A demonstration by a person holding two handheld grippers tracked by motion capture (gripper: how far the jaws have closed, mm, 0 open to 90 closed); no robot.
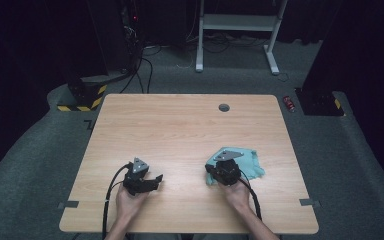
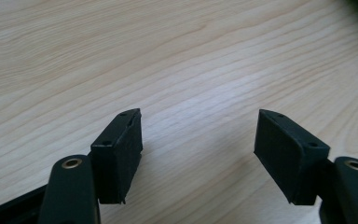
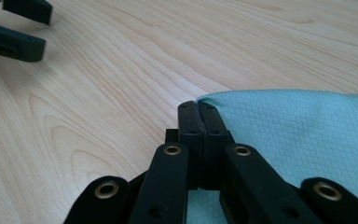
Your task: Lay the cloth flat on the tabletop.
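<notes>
On the left of the tabletop [image 1: 190, 130], the left tongs [image 1: 156, 178] lie low over bare wood in the person's left hand [image 1: 130, 200], pointing toward the middle; their jaws are released, spread wide with nothing but wood grain between them in the left gripper view, probably kept free so they can take a second hold when needed; they stand well apart from the cloth. Toward the right, the teal cloth [image 1: 247, 162] lies flat on the tabletop near its front edge, partly under the right tongs [image 3: 198, 108]; in the right gripper view these jaws are clenched together, tips at the cloth's near corner, and seem to pinch its very edge, though how much fabric is caught I cannot tell; a corner grip like this suits dragging or folding the cloth.
</notes>
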